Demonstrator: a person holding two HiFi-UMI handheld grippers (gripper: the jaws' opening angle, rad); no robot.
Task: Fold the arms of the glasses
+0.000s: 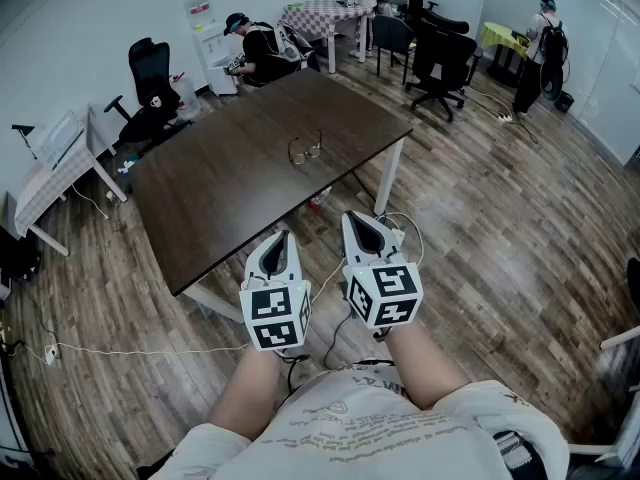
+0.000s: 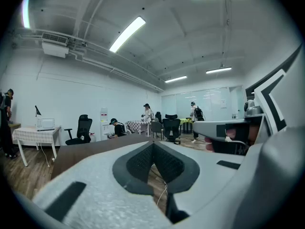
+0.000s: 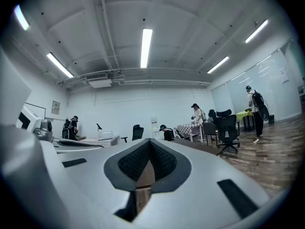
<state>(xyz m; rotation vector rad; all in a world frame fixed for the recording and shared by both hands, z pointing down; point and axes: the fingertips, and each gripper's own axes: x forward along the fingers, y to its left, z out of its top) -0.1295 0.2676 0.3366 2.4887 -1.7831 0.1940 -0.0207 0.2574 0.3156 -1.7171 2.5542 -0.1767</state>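
Note:
A pair of thin-framed glasses [image 1: 305,150] lies on the dark brown table [image 1: 230,188], arms unfolded, near the table's far right part. Both grippers are held close to my body, short of the table's near edge and well away from the glasses. My left gripper [image 1: 279,238] is shut with nothing between its jaws; in the left gripper view its tips [image 2: 152,145] meet. My right gripper [image 1: 361,220] is shut and empty too, its tips [image 3: 149,142] together in the right gripper view. The glasses do not show in either gripper view.
Wooden floor surrounds the table. Black office chairs [image 1: 440,63] stand at the back right and another chair [image 1: 148,93] at the back left. Several people are in the room, one crouching by a water dispenser [image 1: 210,43]. A white cable [image 1: 120,351] runs across the floor.

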